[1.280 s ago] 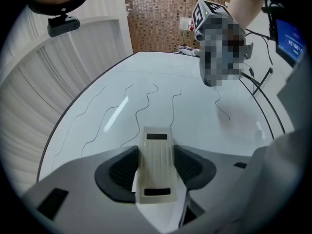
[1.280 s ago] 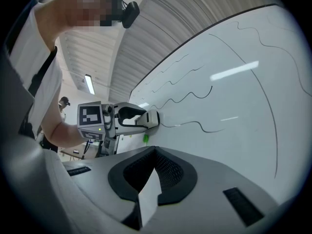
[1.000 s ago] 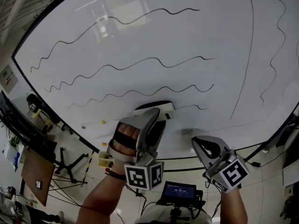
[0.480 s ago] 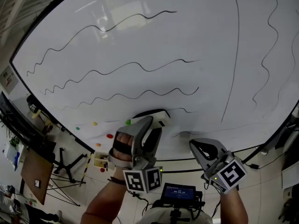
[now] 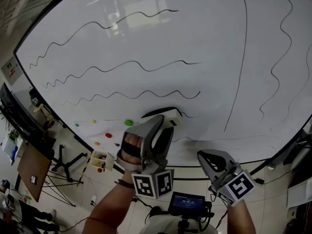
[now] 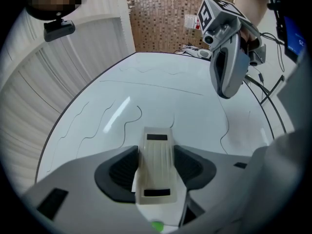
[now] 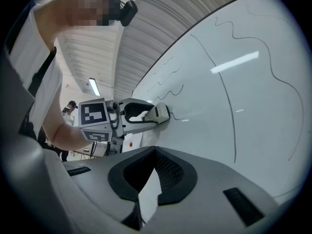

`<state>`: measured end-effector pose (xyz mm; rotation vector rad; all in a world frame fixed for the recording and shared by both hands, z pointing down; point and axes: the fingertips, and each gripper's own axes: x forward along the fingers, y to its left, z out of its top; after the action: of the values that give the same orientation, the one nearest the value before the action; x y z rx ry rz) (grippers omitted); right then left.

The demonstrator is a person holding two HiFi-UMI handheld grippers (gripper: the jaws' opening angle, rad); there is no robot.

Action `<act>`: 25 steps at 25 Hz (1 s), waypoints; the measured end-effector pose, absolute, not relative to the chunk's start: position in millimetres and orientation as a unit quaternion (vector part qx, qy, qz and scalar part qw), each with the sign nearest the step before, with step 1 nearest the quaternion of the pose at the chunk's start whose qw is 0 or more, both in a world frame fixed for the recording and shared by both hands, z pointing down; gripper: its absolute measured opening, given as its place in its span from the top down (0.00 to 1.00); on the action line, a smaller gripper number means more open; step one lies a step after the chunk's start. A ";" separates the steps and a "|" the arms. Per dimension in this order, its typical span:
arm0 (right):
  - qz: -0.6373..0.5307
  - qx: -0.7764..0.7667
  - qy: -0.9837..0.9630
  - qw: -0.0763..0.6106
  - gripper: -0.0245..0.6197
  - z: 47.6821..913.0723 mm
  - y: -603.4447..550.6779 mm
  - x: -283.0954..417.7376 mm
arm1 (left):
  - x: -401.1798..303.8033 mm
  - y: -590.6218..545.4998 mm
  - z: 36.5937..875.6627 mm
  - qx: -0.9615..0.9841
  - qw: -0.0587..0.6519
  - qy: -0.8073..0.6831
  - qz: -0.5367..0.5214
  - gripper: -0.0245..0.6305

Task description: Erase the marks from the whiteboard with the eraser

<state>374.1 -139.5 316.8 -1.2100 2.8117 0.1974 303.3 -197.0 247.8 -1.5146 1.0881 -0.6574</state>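
My left gripper stayed clamped on the eraser, whose felt lay flat against the whiteboard at the gripper's tip; over the last second it had slid a little rightward along the lowest wavy line, so the stub left just right of the eraser was shorter than before, and I saw nothing of that line to the eraser's left; that stroke looked nearly finished. The wavy line just above the eraser and the long stroke further right were untouched, so most of the job remained. My right gripper hung below and to the right, jaws drawn together on nothing.
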 end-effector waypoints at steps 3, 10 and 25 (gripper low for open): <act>0.063 -0.390 0.918 0.036 0.95 319.6 -133.8 380.8 | 318.5 -193.0 244.8 -0.645 0.550 0.458 -0.268 0.56; 0.059 -0.392 0.917 0.037 0.95 327.2 -128.8 395.9 | 356.7 -186.4 254.5 -0.650 0.567 0.431 -0.266 0.56; 0.051 -0.405 0.912 0.038 0.95 323.7 -120.4 391.4 | 384.2 -163.3 298.6 -0.757 0.507 0.319 -0.260 0.57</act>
<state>391.4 -120.4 323.7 -1.2429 2.7973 0.1560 384.2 -163.3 298.6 -1.8256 0.7691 -0.6265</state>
